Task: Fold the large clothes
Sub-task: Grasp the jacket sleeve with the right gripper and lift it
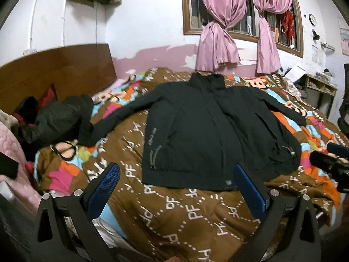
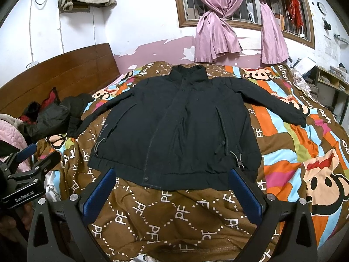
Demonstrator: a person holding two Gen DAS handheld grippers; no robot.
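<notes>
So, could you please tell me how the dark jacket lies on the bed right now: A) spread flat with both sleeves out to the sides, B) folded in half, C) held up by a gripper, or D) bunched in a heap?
A: the dark jacket lies flat on the patterned bedspread, front up, sleeves out to either side; both grippers are open and empty.

Bedroom. White wall, pink paint peeling low. Wood-framed barred window w/ knotted pink curtains. Wooden headboard at left. Patterned quilt on bed. Shelf unit far right; wall clock.
</notes>
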